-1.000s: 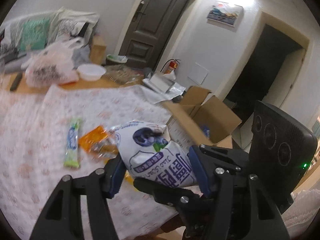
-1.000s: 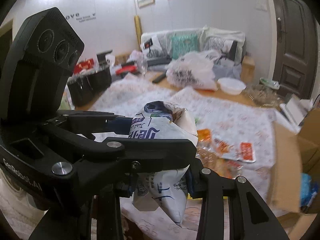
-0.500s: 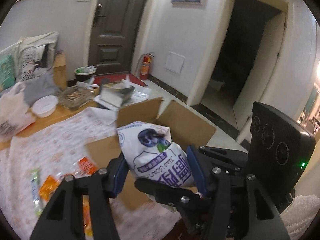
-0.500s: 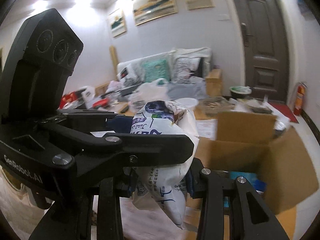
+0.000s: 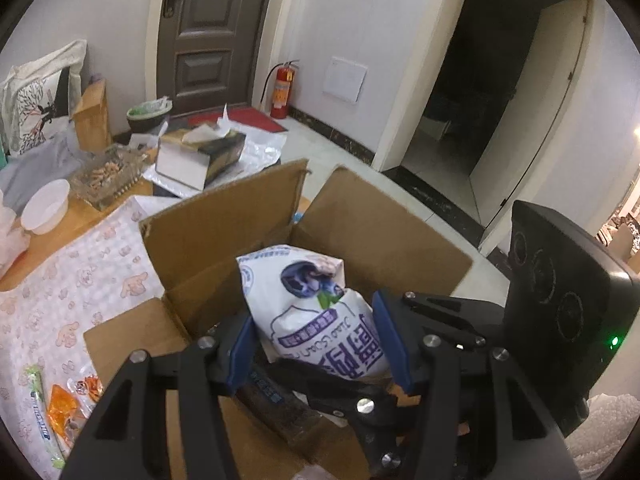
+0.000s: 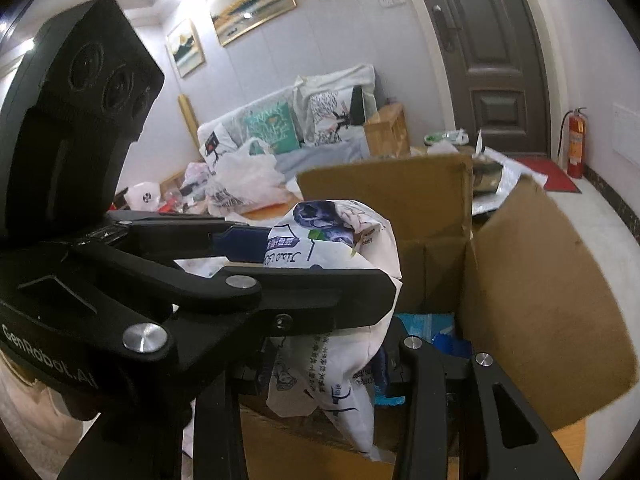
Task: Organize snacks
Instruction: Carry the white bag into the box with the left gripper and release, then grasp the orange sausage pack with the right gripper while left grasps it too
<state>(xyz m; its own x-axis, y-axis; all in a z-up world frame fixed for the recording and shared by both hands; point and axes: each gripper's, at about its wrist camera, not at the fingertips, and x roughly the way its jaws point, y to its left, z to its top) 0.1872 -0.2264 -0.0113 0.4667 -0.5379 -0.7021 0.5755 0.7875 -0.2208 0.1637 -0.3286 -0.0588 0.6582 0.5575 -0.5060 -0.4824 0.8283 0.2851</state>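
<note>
both grippers are pinching one white snack bag (image 5: 316,312) above the open cardboard box (image 5: 384,232): the left gripper (image 5: 320,348) is squeezing it between its blue pads, and the right gripper (image 6: 324,364) is clamping its lower part. two more snacks (image 5: 60,404) are lying on the tablecloth (image 5: 72,280) left of the box
</note>
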